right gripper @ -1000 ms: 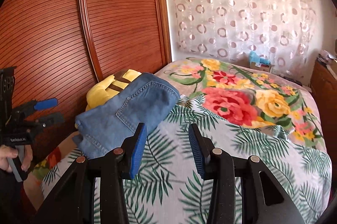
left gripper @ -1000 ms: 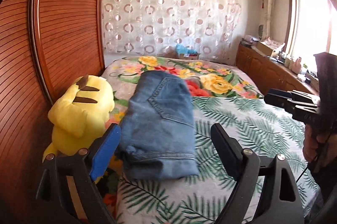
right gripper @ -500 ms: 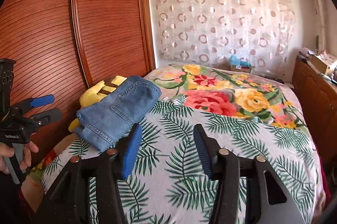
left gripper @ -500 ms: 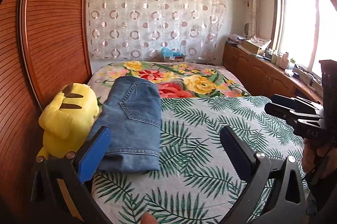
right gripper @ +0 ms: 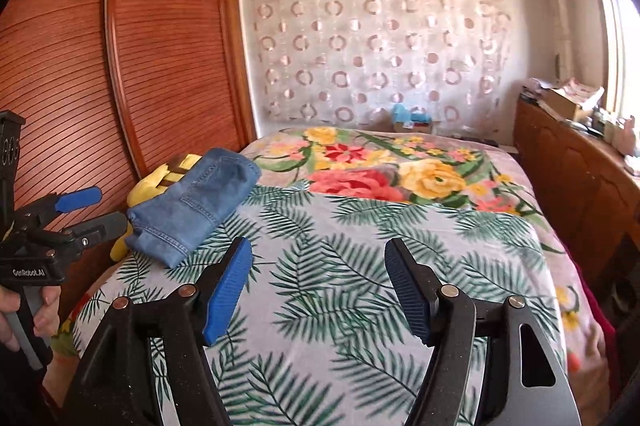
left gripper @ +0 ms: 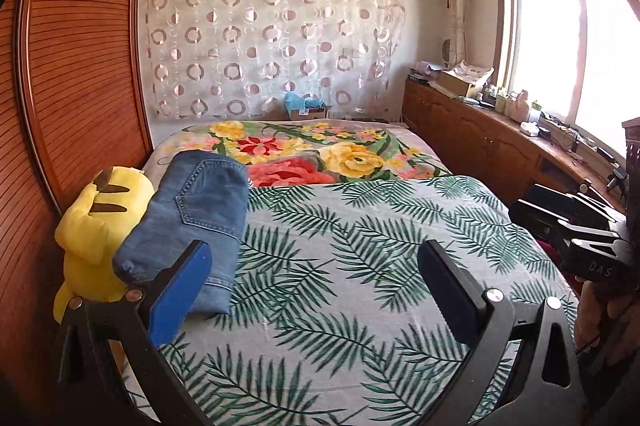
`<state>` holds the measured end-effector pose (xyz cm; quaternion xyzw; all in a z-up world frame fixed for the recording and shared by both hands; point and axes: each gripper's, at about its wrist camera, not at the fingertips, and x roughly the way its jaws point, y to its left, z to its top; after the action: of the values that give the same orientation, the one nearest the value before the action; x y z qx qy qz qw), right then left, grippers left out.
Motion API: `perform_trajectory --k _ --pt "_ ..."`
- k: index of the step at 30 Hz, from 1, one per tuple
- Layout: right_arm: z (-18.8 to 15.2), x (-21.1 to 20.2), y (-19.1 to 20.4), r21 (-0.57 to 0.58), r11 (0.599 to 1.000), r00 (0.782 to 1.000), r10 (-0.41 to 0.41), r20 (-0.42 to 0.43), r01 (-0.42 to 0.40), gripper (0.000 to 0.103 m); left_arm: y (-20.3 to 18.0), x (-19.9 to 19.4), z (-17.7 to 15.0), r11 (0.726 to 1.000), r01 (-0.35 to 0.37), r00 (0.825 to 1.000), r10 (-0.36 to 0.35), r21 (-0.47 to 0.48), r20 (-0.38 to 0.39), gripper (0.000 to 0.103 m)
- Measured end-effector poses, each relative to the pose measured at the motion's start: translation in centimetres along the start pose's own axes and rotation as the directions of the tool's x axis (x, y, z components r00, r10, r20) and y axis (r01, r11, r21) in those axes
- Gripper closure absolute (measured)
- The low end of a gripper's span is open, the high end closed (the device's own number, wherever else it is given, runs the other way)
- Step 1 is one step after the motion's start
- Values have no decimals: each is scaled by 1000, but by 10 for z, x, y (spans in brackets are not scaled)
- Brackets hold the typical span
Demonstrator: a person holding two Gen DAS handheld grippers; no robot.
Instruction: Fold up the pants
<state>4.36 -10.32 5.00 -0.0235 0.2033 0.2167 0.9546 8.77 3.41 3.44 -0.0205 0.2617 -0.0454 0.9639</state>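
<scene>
The pants (left gripper: 188,222), blue denim, lie folded into a compact bundle on the bed (left gripper: 360,266), near its left edge, with a back pocket facing up. Their far-left side leans against a yellow plush toy (left gripper: 100,218) that sits between them and the slatted wooden wardrobe (left gripper: 80,85); in the right wrist view the same bundle (right gripper: 196,201) shows one layered end nearest the camera, and it looks tidy from here.

Both grippers are clear of the cloth. The left gripper (left gripper: 312,290) stands at its widest with nothing between its jaws, having just finished opening. The right gripper (right gripper: 318,286) is moderately wide and also empty, its jaws having just been opening. Each hangs over the leaf-print bedspread, apart from the pants.

By the look of it, folding is done or nearly so, and the step in hand is letting go and backing off. To do that well, I would keep both grippers spread wide so no pad snags a hem, and draw them away over the bare bedspread rather than across the bundle. The stack leans on the toy, so a nudge there could tip the upper layers open; if a touch-up is wanted, pressing the near end flat would serve better than lifting it
</scene>
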Motion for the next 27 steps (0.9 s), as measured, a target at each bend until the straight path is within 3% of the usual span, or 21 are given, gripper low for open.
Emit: perform_trajectory --k 17,27 --pt "-9 -89 4 51 993 989 -108 103 103 32 -39 -45 6 999 -14 998 12 34 68 0" --pt "-17 -89 9 36 993 988 -112 108 109 32 -38 -49 6 999 -21 997 18 36 75 0"
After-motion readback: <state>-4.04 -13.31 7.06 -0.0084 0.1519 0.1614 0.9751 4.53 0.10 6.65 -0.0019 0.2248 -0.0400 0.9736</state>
